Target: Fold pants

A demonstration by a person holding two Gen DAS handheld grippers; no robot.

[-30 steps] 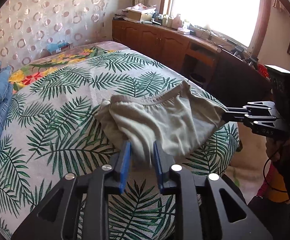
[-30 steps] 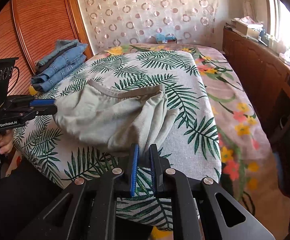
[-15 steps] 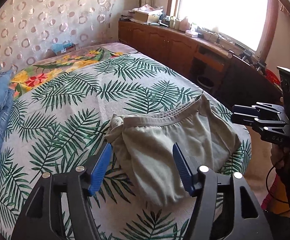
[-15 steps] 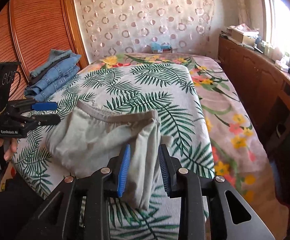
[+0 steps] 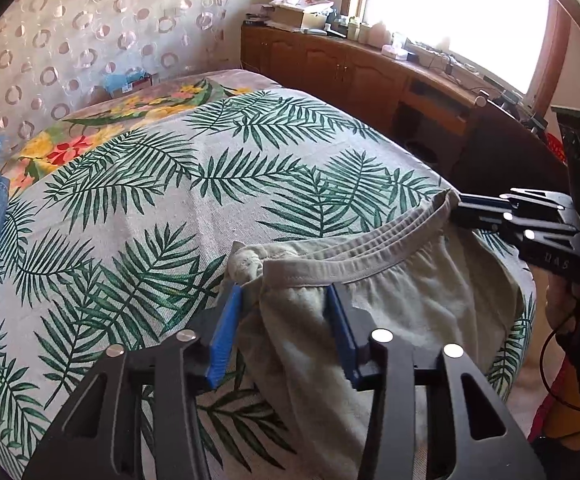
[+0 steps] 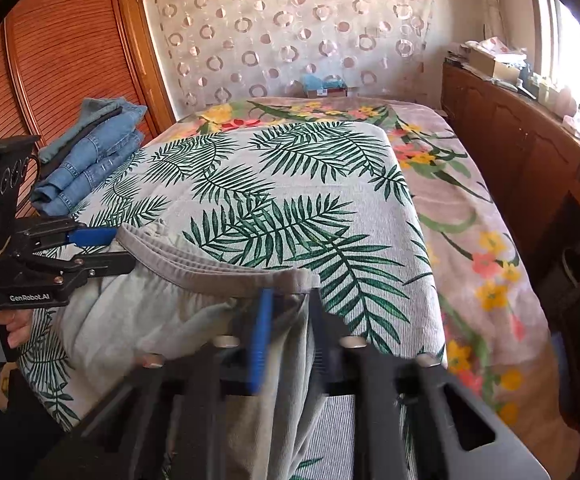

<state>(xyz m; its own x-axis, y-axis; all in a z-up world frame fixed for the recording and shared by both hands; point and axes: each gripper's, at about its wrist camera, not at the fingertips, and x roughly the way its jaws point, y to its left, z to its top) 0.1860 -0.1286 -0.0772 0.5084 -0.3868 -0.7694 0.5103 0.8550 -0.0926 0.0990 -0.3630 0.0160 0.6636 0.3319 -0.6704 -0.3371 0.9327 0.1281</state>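
The grey pants (image 5: 390, 320) lie bunched at the near edge of the palm-leaf bedspread (image 5: 178, 208), waistband stretched between the two tools. The left gripper (image 5: 286, 308), jaws just closing, straddles the waistband's knotted end with fabric between its part-open blue pads. The right gripper (image 6: 290, 312), also just closing, pinches the opposite waistband corner, legs hanging below.

The pants (image 6: 162, 312) lie on the near edge of the bed (image 6: 290, 184), waistband away from the cameras; the left gripper (image 5: 286, 320) straddles one waistband end, the right gripper (image 6: 286, 316) the other; folded jeans (image 6: 90, 156) sit far left; a cabinet (image 6: 510, 140) runs along the right.
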